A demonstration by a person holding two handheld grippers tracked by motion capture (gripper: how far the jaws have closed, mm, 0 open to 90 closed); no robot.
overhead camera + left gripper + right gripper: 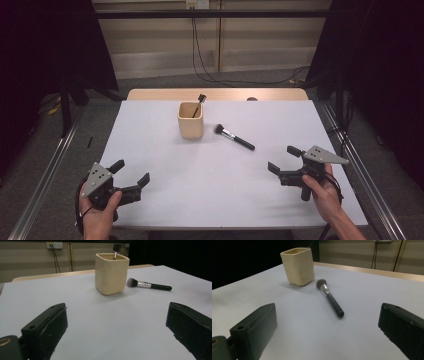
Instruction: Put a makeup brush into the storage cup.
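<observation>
The counter [165, 190] in front of you has a pale grey top with a strip of light wood along its far edge, and it carries two things near the far middle. The bigger one is a cream cup [190, 120] with squared sides, standing upright; in your left gripper view the cup [111, 273] sits straight ahead, and in your right gripper view the cup [298, 266] is up and to the left. A small dark-headed brush [198, 104] leans inside it, its head poking above the rim at the back. Just to the right of the cup, apart from it, a makeup brush [235, 137] lies flat on the counter, its soft grey head pointing toward the cup and its black handle running toward your right side; your right gripper view shows the makeup brush [330, 299] lying between that tool's jaws but well ahead of them. Your left tongs [133, 176] rest near the front left corner of the counter, jaws spread wide and holding nothing. Your right tongs [283, 160] are near the front right edge, jaws likewise wide apart and bare, aimed inward toward the makeup brush and well short of it.
</observation>
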